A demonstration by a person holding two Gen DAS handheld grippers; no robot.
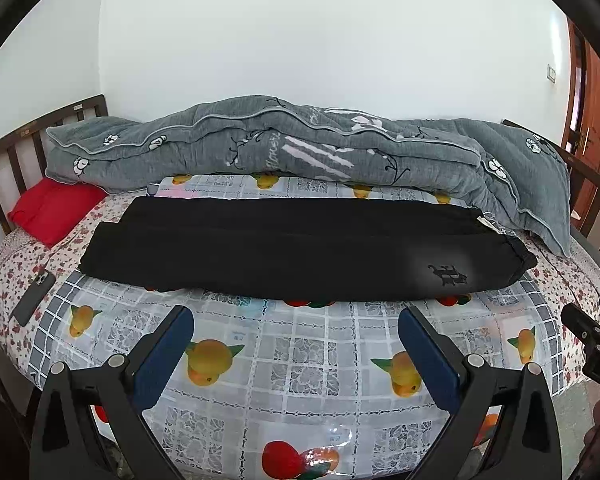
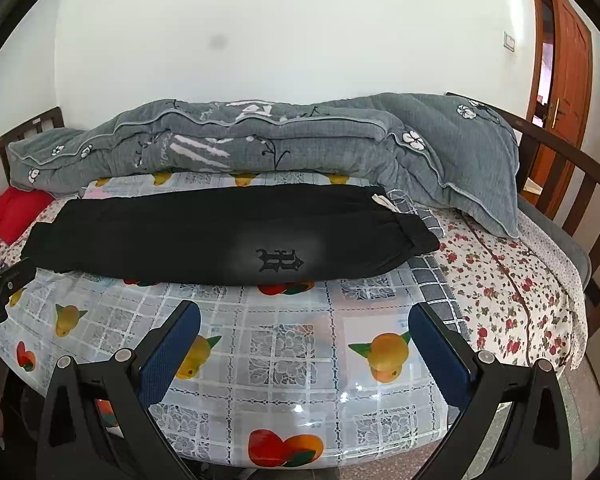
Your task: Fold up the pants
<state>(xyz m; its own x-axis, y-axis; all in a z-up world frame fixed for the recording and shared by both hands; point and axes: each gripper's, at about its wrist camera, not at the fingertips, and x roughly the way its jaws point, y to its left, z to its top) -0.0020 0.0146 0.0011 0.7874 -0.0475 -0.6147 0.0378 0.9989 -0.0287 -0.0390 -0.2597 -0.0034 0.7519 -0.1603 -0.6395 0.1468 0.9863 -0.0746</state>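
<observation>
Black pants [image 1: 292,252] lie stretched left to right on the fruit-print plastic sheet [image 1: 300,360] on the bed, folded lengthwise, waistband at the right, a dark emblem near that end. They also show in the right wrist view [image 2: 220,236]. My left gripper [image 1: 296,320] is open and empty, hovering over the sheet just short of the pants' near edge. My right gripper [image 2: 304,320] is open and empty, also short of the near edge, below the emblem. The right gripper's body shows at the right edge of the left view [image 1: 596,340].
A rolled grey quilt [image 1: 300,148] lies along the wall behind the pants. A red cushion [image 1: 52,210] and a dark phone [image 1: 34,298] lie at the left. Wooden bed rails [image 2: 572,184] stand at both ends. A wooden door [image 2: 568,80] is at the far right.
</observation>
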